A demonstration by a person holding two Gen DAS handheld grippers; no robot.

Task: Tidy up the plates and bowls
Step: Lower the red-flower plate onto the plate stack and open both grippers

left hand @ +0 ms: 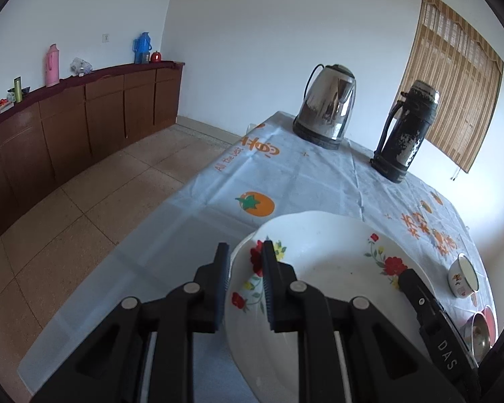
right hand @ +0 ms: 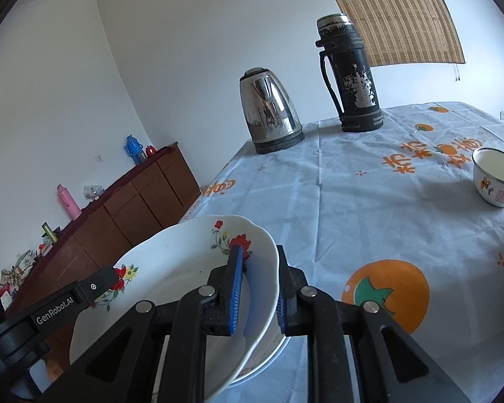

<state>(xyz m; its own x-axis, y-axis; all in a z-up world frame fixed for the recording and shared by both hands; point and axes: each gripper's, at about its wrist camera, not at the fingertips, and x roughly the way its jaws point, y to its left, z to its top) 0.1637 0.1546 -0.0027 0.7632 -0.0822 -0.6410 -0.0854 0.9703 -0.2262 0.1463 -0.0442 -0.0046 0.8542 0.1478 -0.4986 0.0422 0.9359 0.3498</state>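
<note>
A wide, shallow white ceramic bowl with a scalloped rim and red flower prints (left hand: 322, 268) is carried between both tools, tilted above the near part of the table. The left gripper (left hand: 243, 288) pinches its left rim, one ribbed blue pad inside the bowl and one outside; the right gripper (right hand: 258, 288) pinches the opposite rim the same way, and its black finger shows at the bowl's far edge in the left view. The glaze is smooth and glossy with small dark specks.

Below lies a pale blue creased cloth printed with orange fruit (right hand: 352, 208), covering the table. At the far end stand a shiny steel electric kettle on a black base (right hand: 268, 110) and a tall black flask with flaking paint (right hand: 352, 74), near each other. A small white enamel cup with a dark rim (right hand: 495, 176) sits well to the right. The cloth between bowl and kettle is bare; the table's left edge drops to a tiled floor (left hand: 84, 208)
</note>
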